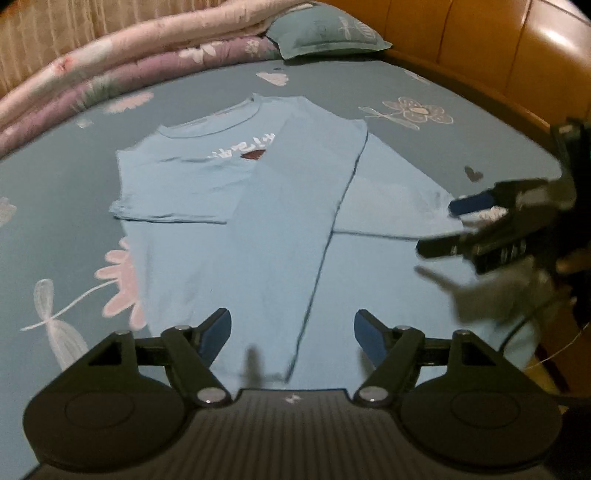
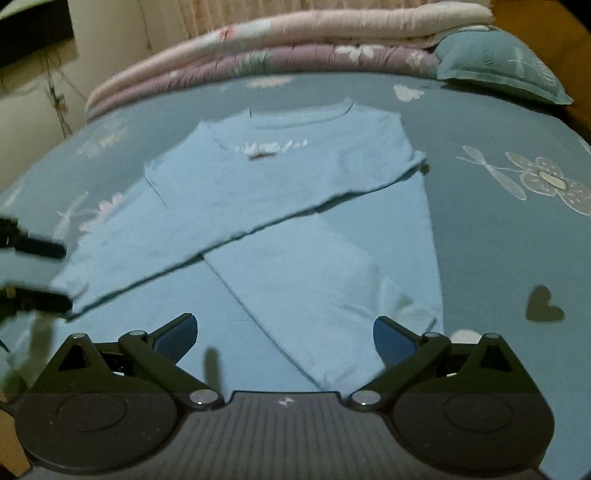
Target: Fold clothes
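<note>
A light blue long-sleeved shirt (image 1: 236, 206) lies front-up and flat in the middle of a bed (image 1: 480, 155) covered by a teal flowered sheet, its collar (image 1: 218, 123) toward the far edge where folded quilts (image 1: 110, 70) and a pillow (image 1: 325, 31) are stacked out of the way, leaving the whole middle of the bed as working room. One side of the shirt is already turned in over the body, its folded edge running as a dark diagonal line down the cloth, and a sleeve (image 2: 317, 291) lies slanted across the lower half rather than hanging off to the side, which looks like the start of narrowing the garment into a strip. The left claw (image 1: 291, 332) hovers over the hem end nearest the near edge of the bed, jaws well apart and nothing between them. The right claw (image 2: 284, 332) stands spread as wide as it goes, also empty, poised over the sleeve's cuff end. With both claws free of the cloth and sitting at the hem side, the likely next step is a fresh grip on the lower edge to carry it up toward the collar. Motion blur softens the edges in both views.
</note>
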A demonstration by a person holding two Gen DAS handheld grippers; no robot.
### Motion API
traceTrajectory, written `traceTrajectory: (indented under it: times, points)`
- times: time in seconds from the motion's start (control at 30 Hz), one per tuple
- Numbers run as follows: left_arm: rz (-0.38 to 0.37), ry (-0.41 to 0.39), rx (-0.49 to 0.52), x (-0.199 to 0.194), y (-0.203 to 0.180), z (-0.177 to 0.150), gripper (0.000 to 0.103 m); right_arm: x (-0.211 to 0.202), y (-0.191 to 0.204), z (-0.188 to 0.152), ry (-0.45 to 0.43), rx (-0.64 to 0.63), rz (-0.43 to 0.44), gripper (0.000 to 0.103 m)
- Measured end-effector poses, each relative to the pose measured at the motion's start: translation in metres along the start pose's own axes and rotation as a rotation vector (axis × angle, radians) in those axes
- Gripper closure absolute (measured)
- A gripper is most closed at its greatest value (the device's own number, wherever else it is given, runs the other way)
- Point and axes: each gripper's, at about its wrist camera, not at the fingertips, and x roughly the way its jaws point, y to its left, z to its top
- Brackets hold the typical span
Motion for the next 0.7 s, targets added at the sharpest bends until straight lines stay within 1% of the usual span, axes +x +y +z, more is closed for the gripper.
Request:
traceTrajectory:
  times: [0.07, 0.13, 0.23, 0.3, 0.37, 0.4, 0.47, 0.6, 0.63, 0.7]
  points:
    - [0.029, -0.019, 0.010, -0.017, -0.011, -0.012, 0.028, -0.013, -0.002, -0.009, -0.035, 0.025, -0.004, 0.000]
    - [0.036, -0.046, 0.014, -0.035, -0.019, -0.026, 0.024, -0.027, -0.002, -0.021, -0.060, 0.037, -0.006, 0.000]
    - [0.028, -0.069, 0.026, -0.058, -0.036, -0.050, 0.023, -0.044, 0.004, -0.041, -0.075, 0.028, -0.016, 0.000]
    - [0.018, -0.088, 0.038, -0.069, -0.046, -0.063, 0.023, -0.054, 0.009, -0.054, -0.085, 0.023, -0.018, 0.000]
    - [0.023, -0.099, 0.045, -0.077, -0.055, -0.074, 0.023, -0.064, 0.015, -0.067, -0.097, 0.021, -0.020, 0.000]
    - [0.032, -0.111, 0.053, -0.081, -0.059, -0.078, 0.023, -0.068, 0.018, -0.073, -0.104, 0.018, -0.018, 0.000]
    - [0.026, -0.149, 0.068, -0.087, -0.064, -0.088, 0.022, -0.077, 0.023, -0.085, -0.117, 0.012, -0.014, 0.000]
    - [0.013, -0.156, 0.042, -0.076, -0.060, -0.098, 0.022, -0.087, 0.031, -0.098, -0.135, -0.014, -0.015, 0.000]
    - [0.016, -0.153, 0.028, -0.070, -0.058, -0.097, 0.022, -0.088, 0.033, -0.098, -0.141, -0.023, -0.009, 0.000]
    - [0.013, -0.179, -0.002, -0.057, -0.052, -0.092, 0.022, -0.085, 0.039, -0.094, -0.156, -0.046, -0.001, 0.000]
